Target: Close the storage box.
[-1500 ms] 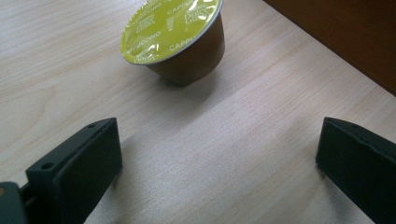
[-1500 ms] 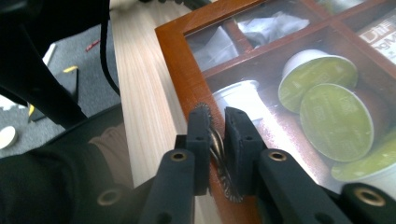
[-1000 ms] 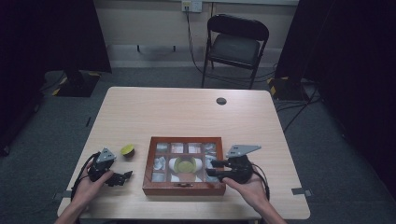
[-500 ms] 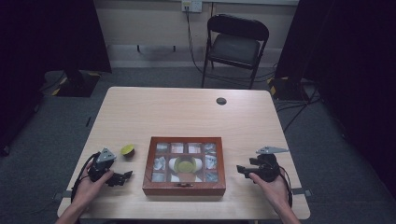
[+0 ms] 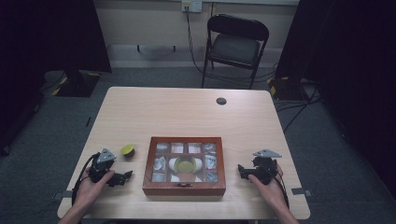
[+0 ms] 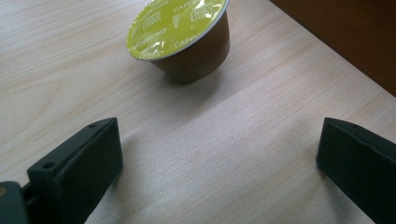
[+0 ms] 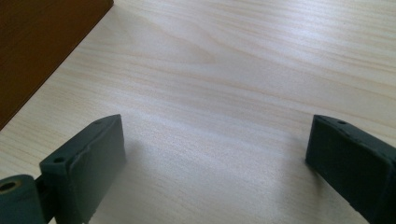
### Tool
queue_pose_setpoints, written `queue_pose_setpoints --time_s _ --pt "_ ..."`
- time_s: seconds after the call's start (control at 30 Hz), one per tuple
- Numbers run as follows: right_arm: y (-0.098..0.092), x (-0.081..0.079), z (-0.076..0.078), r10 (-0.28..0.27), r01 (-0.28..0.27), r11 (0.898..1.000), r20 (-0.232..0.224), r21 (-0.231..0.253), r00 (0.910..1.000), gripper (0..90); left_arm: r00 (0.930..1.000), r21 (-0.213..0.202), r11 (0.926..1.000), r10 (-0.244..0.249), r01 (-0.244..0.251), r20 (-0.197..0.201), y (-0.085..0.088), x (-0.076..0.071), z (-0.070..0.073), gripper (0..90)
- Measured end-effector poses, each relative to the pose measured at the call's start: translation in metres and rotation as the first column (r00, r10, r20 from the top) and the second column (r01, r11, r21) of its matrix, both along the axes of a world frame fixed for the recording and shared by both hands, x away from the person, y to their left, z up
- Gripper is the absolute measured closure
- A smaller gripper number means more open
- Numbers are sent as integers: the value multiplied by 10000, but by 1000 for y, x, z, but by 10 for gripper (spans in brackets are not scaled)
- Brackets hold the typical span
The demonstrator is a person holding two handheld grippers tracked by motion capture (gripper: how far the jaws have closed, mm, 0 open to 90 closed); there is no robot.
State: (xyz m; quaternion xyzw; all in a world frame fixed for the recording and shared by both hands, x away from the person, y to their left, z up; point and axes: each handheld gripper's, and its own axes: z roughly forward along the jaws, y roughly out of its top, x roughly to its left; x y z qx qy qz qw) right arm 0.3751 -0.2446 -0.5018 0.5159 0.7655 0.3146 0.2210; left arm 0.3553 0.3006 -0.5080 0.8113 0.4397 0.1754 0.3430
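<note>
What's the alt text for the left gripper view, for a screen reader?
A coffee capsule with a yellow-green foil lid printed "cappuccino" sits upright on a light wooden table, just ahead of the open left gripper. Its two black fingers stand wide apart at the bottom corners, with nothing between them. The brown side of a wooden box crosses the top right corner.

Table (image 5: 187,112): pale matt wood grain. Box (image 5: 184,188): dark brown smooth wood, glass-paned lid. Coffee capsule (image 6: 183,35): glossy yellow-green foil top, brown plastic body. Gripper jaws: matt black plastic.
</note>
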Motion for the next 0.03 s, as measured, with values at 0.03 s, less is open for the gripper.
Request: queue_pose_setpoints --time_s 0.03 --pt "0 0 0 -38 38 10000 3 -5 10000 38 10000 0 10000 0 0 0 0 0 0 0"
